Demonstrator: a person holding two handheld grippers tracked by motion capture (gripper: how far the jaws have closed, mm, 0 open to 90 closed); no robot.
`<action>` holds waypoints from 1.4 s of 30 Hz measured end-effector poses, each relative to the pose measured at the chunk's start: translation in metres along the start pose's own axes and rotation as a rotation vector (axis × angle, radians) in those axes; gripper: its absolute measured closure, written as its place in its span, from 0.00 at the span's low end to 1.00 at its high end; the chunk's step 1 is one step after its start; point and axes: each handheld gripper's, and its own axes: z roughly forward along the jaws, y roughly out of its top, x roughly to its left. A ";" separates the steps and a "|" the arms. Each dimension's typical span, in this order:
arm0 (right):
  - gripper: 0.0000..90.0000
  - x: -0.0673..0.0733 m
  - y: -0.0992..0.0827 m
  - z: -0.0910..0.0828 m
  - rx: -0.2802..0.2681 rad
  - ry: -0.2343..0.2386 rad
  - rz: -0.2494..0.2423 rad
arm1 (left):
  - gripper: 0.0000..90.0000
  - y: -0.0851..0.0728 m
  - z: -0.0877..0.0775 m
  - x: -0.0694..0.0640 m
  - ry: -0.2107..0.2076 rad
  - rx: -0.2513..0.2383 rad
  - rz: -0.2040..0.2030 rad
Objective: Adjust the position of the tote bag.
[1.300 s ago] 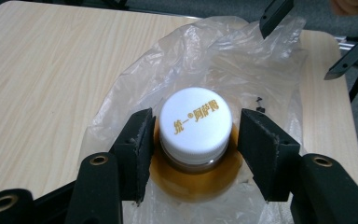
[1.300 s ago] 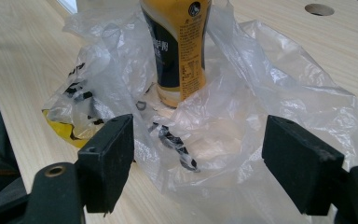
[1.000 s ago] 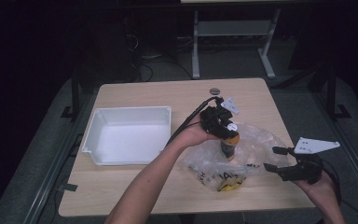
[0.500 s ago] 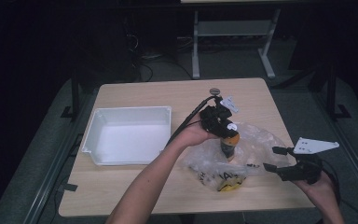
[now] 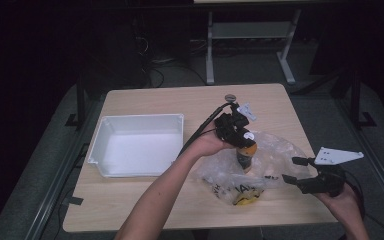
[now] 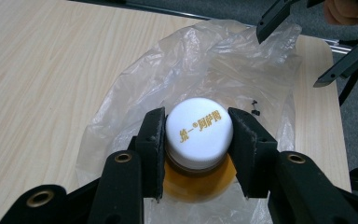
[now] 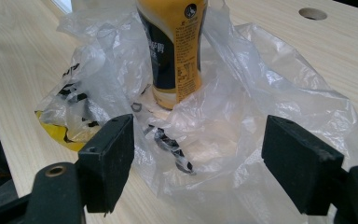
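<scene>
Bottle (image 6: 199,133) w/ round white cap, crinkly clear plastic bag (image 6: 242,70)

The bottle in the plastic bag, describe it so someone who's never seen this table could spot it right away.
On the wooden table, right of the white bin, lies a crumpled clear plastic bag. The bottle stands upright on it, the left tool clamped on its cap. It is the one upright thing there: amber-yellow, dark label, white cap with gold lettering.
</scene>
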 end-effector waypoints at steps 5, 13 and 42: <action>0.27 0.000 0.000 -0.001 -0.004 -0.003 -0.001 | 0.66 -0.001 -0.001 -0.002 0.011 -0.003 0.000; 0.27 0.000 0.000 0.000 -0.002 -0.004 0.001 | 0.66 -0.001 -0.001 -0.002 0.015 -0.006 -0.006; 0.27 -0.007 -0.001 -0.001 -0.023 -0.005 0.015 | 0.66 0.013 0.000 -0.004 0.053 0.086 -0.046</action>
